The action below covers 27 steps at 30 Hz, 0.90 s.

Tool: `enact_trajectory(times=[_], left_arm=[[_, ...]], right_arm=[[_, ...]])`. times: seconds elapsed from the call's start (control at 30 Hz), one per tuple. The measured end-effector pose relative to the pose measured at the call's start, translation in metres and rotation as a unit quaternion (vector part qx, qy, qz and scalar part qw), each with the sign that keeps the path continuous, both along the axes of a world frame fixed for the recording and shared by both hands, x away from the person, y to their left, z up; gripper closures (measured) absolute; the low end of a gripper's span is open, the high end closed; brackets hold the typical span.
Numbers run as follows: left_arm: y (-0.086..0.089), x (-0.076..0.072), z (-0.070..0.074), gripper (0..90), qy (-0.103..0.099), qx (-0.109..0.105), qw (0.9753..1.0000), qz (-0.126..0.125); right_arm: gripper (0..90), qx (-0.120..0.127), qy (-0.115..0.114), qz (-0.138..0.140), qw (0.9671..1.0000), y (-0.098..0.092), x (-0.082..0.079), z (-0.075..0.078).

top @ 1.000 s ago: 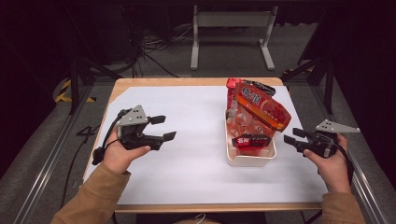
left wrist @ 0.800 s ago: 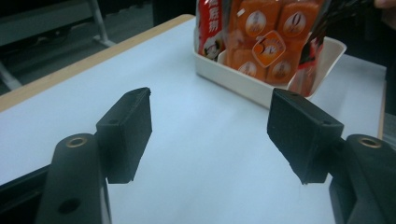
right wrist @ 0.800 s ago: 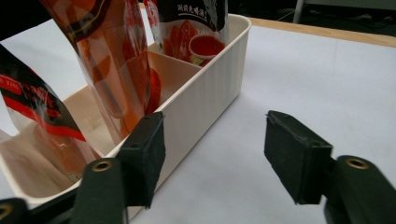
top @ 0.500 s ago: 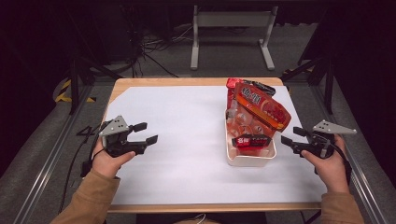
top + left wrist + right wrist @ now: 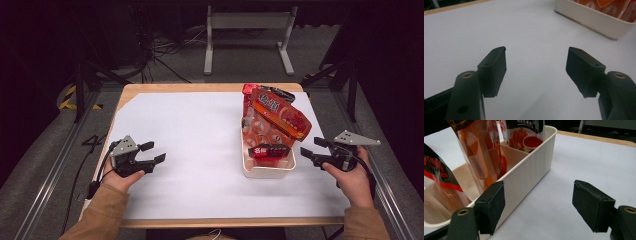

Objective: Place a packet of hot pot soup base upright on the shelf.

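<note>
My right gripper [image 5: 311, 148] hung just right of the white bin [image 5: 267, 170], close to its near right corner, jaws spread wide and holding nothing. In the right gripper view the ribbed bin wall [image 5: 534, 167] stood directly behind my left-hand jaw, near it but, as far as I could judge, not touching.

My left gripper [image 5: 152, 152] sat near the table's left edge, well apart from the bin, jaws likewise parted and empty. In the left gripper view the bin [image 5: 594, 18] lay far off at the upper right.

The bin stood right of the table's centre on the white sheet [image 5: 190, 140], its long axis running near to far. The red snack bags [image 5: 277, 117] stood and leaned in it, the largest tilting out over the far right rim.

Finding: the right hand was the nearer by a wide margin, and the bin lay to its left; any reach for a bag would, in my judgement, go left and slightly up over the rim.

Limits: the bags overlapped, so I could not count them. Their print was too small to read. The bin floor was largely hidden.
</note>
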<state>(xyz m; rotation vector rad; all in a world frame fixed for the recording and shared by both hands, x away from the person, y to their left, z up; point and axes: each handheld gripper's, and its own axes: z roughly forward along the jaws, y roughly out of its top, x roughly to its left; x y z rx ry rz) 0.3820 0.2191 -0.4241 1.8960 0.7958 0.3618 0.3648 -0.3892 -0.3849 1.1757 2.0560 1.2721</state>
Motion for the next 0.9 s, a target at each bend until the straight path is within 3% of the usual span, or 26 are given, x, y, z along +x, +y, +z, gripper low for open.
enact_trajectory(times=[0.13, 0.27, 0.33, 0.9], left_arm=[[0.000, 0.001, -0.007, 33.0, 0.009, 0.007, 0.9999, 0.004], [-0.001, -0.001, -0.013, 33.0, 0.012, 0.034, 0.9993, 0.004], [0.000, -0.003, -0.016, 33.1, 0.011, 0.037, 0.9993, -0.001], [0.003, -0.002, -0.018, 32.6, 0.027, 0.020, 0.9994, 0.000]], right_arm=[[25.7, -0.002, -0.001, 0.000, 1.0000, 0.000, 0.001, -0.002], [25.0, -0.002, 0.003, -0.001, 1.0000, 0.001, 0.002, -0.004], [24.7, -0.005, 0.005, 0.000, 1.0000, 0.001, 0.002, -0.006], [24.4, -0.010, 0.008, 0.000, 0.9999, 0.003, 0.004, -0.010]])
